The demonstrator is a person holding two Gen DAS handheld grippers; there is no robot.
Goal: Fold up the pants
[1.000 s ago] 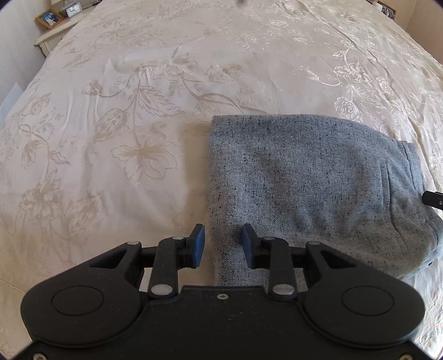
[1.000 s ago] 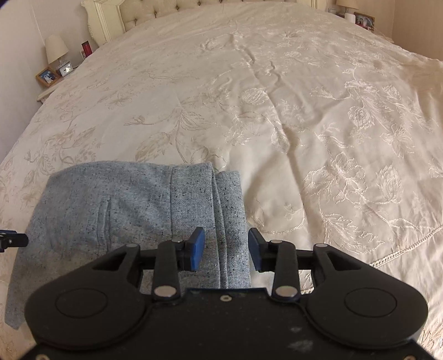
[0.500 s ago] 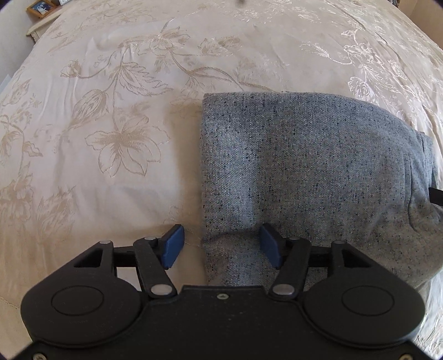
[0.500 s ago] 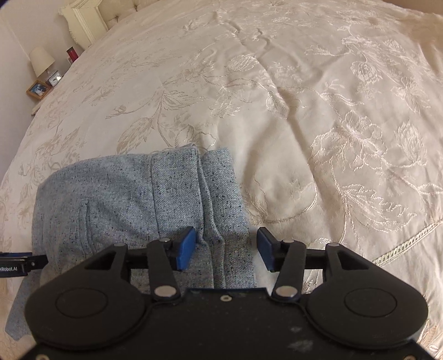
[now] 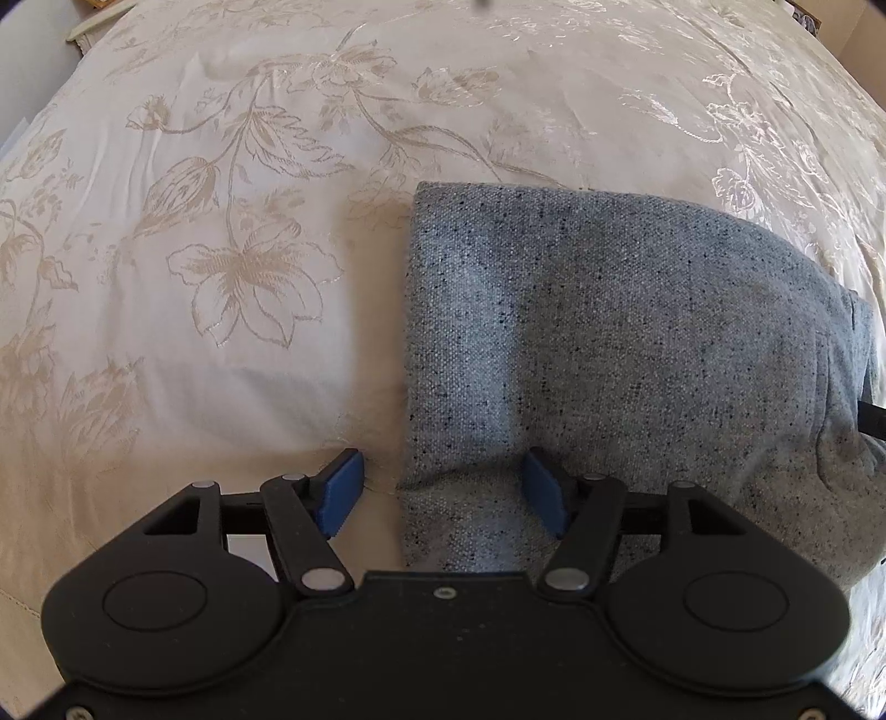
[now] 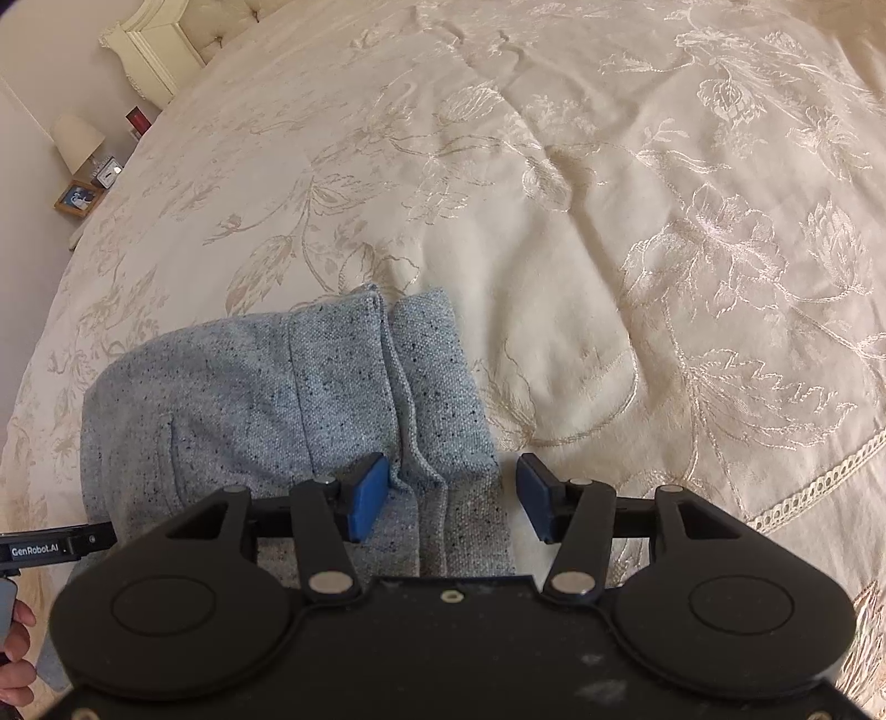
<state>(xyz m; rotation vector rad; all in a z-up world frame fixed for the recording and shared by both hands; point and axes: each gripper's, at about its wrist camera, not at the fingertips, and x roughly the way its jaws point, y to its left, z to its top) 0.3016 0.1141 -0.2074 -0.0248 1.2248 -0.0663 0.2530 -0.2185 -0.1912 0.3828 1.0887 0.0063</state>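
Grey speckled pants point(image 5: 609, 332) lie folded into a compact rectangle on a cream floral bedspread point(image 5: 221, 221). My left gripper point(image 5: 443, 476) points steeply down over the near left corner. Its jaws are opening, and the pants' left edge lies between the blue pads without being pressed. In the right wrist view the pants point(image 6: 249, 404) show a waistband and stacked hems on the right. My right gripper point(image 6: 451, 482) stands open astride that hem edge, pads clear of the cloth. The left gripper's tip point(image 6: 55, 548) shows at the left edge.
The bedspread point(image 6: 609, 221) stretches far beyond the pants. A cream headboard point(image 6: 160, 50) and a nightstand with a lamp point(image 6: 77, 144) and a photo frame point(image 6: 77, 199) stand at the far left. A hand point(image 6: 14, 648) shows at the lower left.
Both grippers have opened wider and sunk closer to the pants. The pants lie as before.
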